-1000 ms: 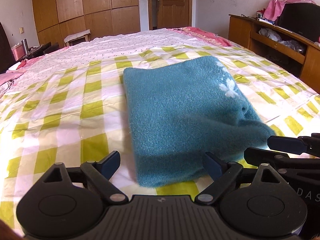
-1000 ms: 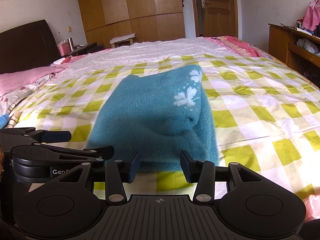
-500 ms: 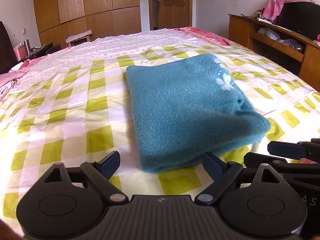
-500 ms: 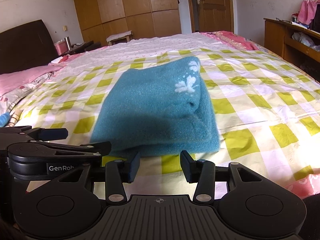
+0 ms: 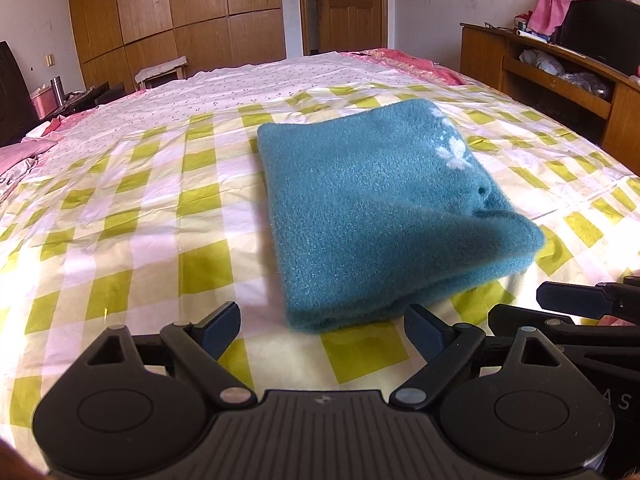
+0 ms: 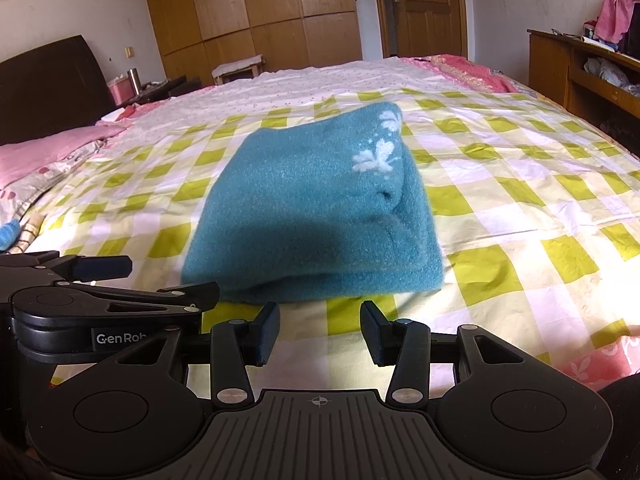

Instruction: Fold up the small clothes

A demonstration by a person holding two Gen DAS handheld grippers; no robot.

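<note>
Folded teal fleece garment (image 5: 372,216) lying flat on the yellow-and-white checked bedsheet (image 5: 132,208), centre of both views, with a white flower motif (image 6: 378,156) toward its upper right. Left gripper (image 5: 322,326), bottom centre of the left wrist view: jaws wide apart, empty, just short of the garment's near edge. Right gripper (image 6: 320,330), bottom centre of the right wrist view: jaws partly apart, nothing between them. Wooden wardrobe (image 6: 256,12) in the upper background.
</note>
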